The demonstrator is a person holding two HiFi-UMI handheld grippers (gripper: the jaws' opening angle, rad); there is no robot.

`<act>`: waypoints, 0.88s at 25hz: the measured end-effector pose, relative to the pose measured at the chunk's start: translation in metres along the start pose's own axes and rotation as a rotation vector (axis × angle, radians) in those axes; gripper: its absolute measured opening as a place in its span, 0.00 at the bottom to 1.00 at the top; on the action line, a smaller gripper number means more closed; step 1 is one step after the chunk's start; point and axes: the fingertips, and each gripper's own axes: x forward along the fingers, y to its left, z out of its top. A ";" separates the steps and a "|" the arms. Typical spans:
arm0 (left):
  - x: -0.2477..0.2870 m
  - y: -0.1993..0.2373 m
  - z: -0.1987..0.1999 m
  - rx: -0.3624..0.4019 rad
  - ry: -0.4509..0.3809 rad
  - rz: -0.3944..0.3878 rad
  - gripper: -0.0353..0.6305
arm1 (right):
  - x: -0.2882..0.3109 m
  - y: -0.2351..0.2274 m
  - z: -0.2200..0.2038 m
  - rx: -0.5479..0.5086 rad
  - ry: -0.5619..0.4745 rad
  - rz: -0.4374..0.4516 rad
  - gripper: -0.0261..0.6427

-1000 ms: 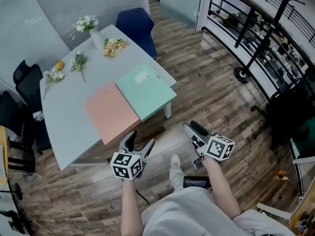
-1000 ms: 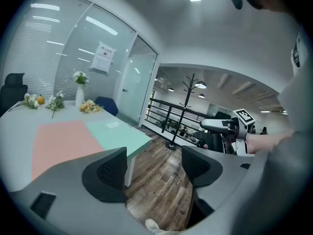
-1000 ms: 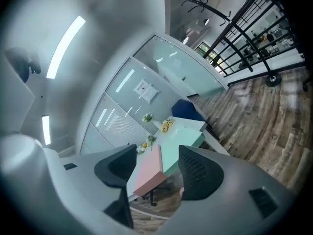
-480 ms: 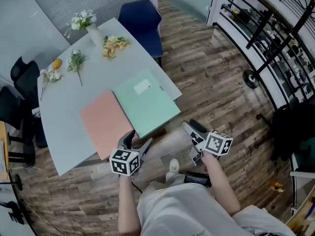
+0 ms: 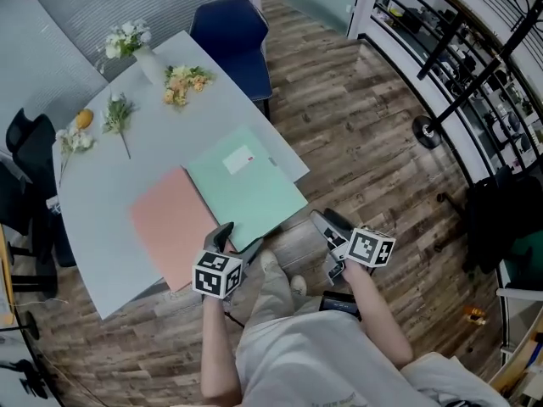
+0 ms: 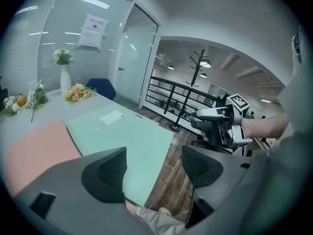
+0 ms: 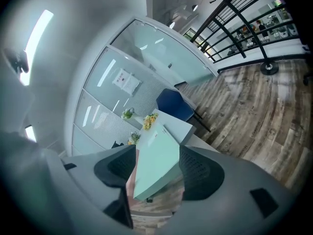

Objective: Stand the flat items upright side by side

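Two flat folders lie side by side on the pale grey table (image 5: pixel 102 202): a pink folder (image 5: pixel 170 225) on the left and a green folder (image 5: pixel 246 189) with a white label on the right. The green folder (image 6: pixel 122 141) overhangs the table's near corner. My left gripper (image 5: pixel 237 241) is at the near edge of the table, just short of the green folder's corner, open with nothing between its jaws (image 6: pixel 151 168). My right gripper (image 5: pixel 329 224) hangs over the wooden floor to the right of the table, open and empty. The green folder (image 7: pixel 156 163) shows far beyond its jaws.
At the table's far end are a vase of white flowers (image 5: pixel 127 41), loose flowers (image 5: pixel 182 79) and an orange (image 5: pixel 83 119). A blue chair (image 5: pixel 231 36) stands behind the table and black office chairs (image 5: pixel 25 147) to its left. A coat rack (image 5: pixel 458 79) and railing are at right.
Both grippers have moved forward toward the table. The left one went from over the floor to the table's near edge at the green folder's corner. The folders have not moved.
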 end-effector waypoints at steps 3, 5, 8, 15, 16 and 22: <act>0.006 0.004 -0.002 0.006 0.026 -0.020 0.55 | 0.009 -0.006 -0.001 0.029 0.005 -0.019 0.46; 0.010 0.006 -0.004 0.027 0.053 -0.030 0.55 | 0.013 -0.010 -0.005 0.032 0.018 -0.035 0.46; 0.019 0.013 -0.006 0.060 0.090 -0.040 0.55 | 0.023 -0.018 -0.007 0.048 0.031 -0.048 0.46; 0.034 0.018 -0.019 0.229 0.232 -0.033 0.55 | 0.040 -0.038 -0.028 0.137 0.071 -0.076 0.47; 0.036 0.020 -0.019 0.247 0.246 -0.036 0.55 | 0.044 -0.041 -0.029 0.149 0.075 -0.078 0.47; 0.052 0.021 -0.025 0.326 0.334 -0.065 0.55 | 0.064 -0.062 -0.041 0.191 0.097 -0.091 0.48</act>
